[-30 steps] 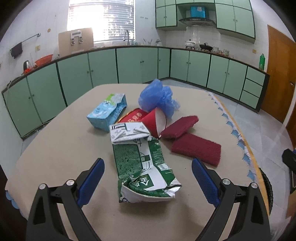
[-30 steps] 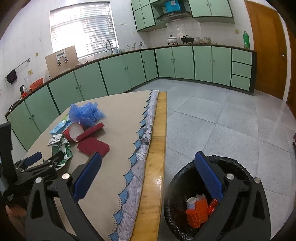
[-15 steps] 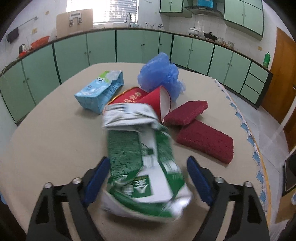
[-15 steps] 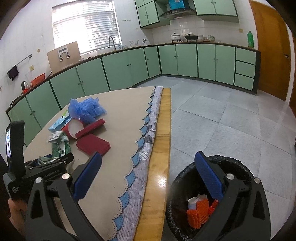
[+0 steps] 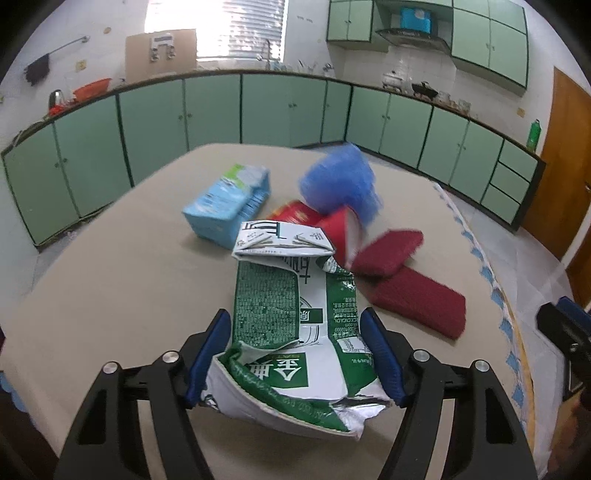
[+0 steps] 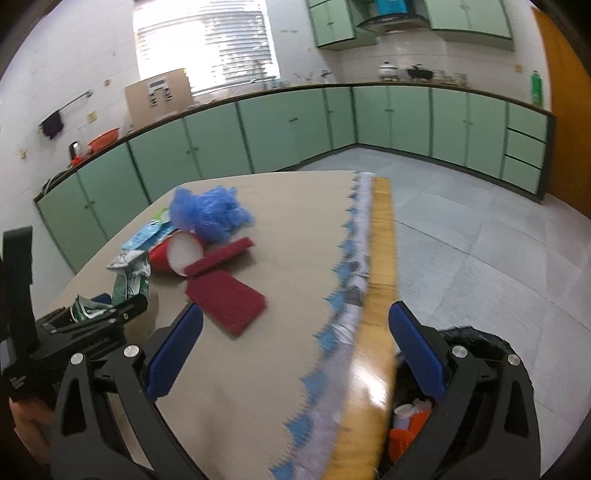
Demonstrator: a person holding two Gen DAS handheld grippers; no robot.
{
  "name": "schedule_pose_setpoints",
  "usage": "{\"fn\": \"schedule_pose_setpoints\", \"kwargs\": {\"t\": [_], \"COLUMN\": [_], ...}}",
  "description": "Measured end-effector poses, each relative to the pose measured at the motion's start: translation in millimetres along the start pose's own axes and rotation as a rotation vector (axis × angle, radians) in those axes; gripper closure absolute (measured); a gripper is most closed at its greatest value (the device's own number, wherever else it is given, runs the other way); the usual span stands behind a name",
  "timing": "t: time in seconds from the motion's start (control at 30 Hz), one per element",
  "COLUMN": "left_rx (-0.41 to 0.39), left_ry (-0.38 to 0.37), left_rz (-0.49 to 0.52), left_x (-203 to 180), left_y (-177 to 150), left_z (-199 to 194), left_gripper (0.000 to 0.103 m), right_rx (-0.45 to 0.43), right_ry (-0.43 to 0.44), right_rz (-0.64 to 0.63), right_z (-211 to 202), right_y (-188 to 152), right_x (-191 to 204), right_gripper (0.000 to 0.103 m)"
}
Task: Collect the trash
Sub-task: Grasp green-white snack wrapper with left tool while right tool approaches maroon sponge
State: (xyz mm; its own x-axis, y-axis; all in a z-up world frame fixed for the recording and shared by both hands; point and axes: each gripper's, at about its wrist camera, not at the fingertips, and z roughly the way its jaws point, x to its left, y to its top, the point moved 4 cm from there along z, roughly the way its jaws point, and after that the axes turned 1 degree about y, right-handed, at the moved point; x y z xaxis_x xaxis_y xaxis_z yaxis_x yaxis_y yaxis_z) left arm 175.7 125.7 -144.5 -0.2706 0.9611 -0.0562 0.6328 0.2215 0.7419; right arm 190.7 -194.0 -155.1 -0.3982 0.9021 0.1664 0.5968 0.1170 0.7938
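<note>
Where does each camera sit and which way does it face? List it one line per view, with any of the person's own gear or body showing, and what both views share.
Left wrist: rides the left claw, looking down the table toward the cabinets; its jaws are closing around the green milk carton.
Right wrist: rides the right claw, open and empty, over the table edge and the black trash bin; the left claw and a hand show at left.
Shared: carton, blue bag, red cup, red pads.

Green cabinets (image 5: pixel 280 110) along the walls, bright blinded window (image 5: pixel 240 29) behind. Cardboard box (image 5: pixel 160 51) and orange basin (image 5: pixel 92 86) on the counter, brown door (image 5: pixel 565 166) at right. Grey tiled floor (image 6: pixel 480 240).
</note>
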Motion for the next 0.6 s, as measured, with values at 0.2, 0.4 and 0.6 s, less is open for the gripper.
{"fn": "schedule_pose_setpoints", "kwargs": {"t": [0.2,0.4,0.6], "left_rx": [-0.022,-0.010,0.014], "left_ry": [0.054,0.072,0.093], "left_rz": [-0.002,-0.008,-0.021], "left_x": [16.1,24.3,35.3], "left_y": [7.4,8.7,11.4], "left_z": [-3.2,5.6,14.3], "left_gripper": [0.032,0.032,0.032], "right_rx": [0.068,0.130,0.166], "right_ry": [0.062,0.069,0.063], "right_rz": [-0.046,-0.063,-0.085], "right_z": [29.0,51.1,67.3], "right_y": [4.8,6.3,3.5], "right_x": [24.3,34.5,38.1], "right_gripper": [0.005,0.005,0.006]}}
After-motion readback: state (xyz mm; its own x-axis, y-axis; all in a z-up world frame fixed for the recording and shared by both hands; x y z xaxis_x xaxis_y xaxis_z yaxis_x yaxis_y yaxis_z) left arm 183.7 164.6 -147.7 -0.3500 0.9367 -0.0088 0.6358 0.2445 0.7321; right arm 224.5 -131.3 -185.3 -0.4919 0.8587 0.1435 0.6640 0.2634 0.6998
